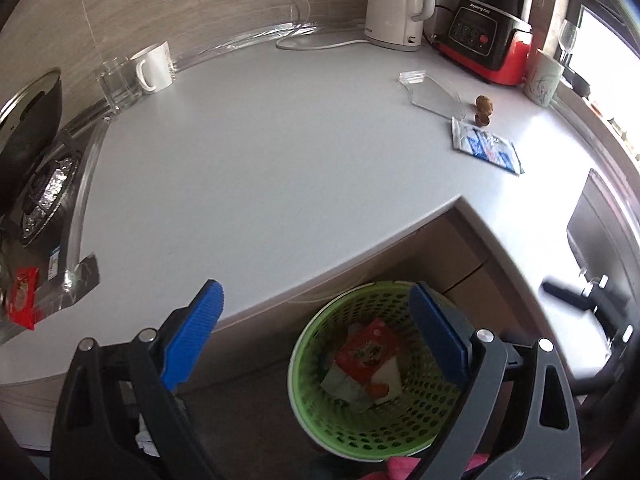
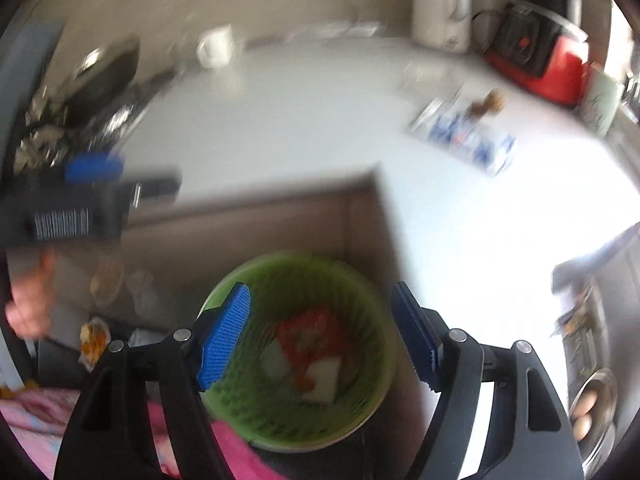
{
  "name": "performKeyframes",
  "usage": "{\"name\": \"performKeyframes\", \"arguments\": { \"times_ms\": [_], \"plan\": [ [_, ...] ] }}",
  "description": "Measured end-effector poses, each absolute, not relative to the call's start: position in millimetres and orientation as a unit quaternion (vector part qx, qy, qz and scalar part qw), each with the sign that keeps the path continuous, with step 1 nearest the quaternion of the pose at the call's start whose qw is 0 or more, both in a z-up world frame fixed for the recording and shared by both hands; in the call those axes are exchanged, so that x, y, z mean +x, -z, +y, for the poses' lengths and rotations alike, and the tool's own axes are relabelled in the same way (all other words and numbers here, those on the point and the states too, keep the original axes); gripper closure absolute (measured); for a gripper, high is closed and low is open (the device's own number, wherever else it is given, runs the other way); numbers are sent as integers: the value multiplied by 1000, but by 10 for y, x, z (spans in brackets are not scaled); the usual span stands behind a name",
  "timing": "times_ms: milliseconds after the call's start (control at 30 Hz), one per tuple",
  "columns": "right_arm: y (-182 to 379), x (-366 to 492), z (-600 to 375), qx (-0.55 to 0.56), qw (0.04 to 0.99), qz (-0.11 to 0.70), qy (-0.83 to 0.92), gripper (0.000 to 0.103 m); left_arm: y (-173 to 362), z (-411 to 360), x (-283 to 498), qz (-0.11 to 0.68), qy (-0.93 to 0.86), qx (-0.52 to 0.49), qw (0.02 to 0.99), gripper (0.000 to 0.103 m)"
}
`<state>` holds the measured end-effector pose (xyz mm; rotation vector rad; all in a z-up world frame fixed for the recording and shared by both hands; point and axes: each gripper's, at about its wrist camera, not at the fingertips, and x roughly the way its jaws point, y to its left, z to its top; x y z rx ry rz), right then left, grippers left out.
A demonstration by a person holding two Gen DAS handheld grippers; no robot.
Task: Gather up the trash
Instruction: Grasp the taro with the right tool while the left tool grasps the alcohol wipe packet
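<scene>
White L-shaped countertop [image 1: 248,152], wood-grain backsplash [image 1: 192,4], bright window [image 1: 600,40]

Strong daylight is admitted from a window [image 1: 600,52] at two o'clock in the left wrist view, where the panes are blown out to white. The table [image 1: 260,152] is evenly lit there and rendered sharp. The right wrist view is smeared by motion blur throughout, and the table is overexposed at three o'clock. Fisheye curvature and dark corners are seen in both.

Wrappers [image 1: 366,364] in basket [image 1: 320,332] below countertop [image 1: 260,140]
</scene>
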<state>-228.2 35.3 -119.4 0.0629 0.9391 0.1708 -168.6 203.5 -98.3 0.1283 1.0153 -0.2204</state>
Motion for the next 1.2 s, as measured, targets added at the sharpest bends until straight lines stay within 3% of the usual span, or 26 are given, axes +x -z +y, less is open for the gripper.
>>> {"name": "performKeyframes", "arguments": {
  "times_ms": [233,533,733,1067,1167,1200],
  "plan": [
    [881,-1584,-501,11,914,406,-15,30,894,1538,-1475,475,122,59,869,13],
    [1034,-583,-1344,9,909,416,-1,30,931,508,-1037,477,143,59,865,13],
    [1279,-106,-1551,20,897,441,-14,44,1061,225,-747,513,101,21,852,13],
    [1481,232,-1646,28,886,461,-30,45,1210,-77,-479,563,35,-28,825,13],
    [1497,252,-1615,25,886,461,-40,56,1251,-99,-430,580,13,-54,813,13],
    [1503,257,-1592,17,886,462,-41,64,1261,-97,-410,584,8,-59,810,13]
  ]
}}
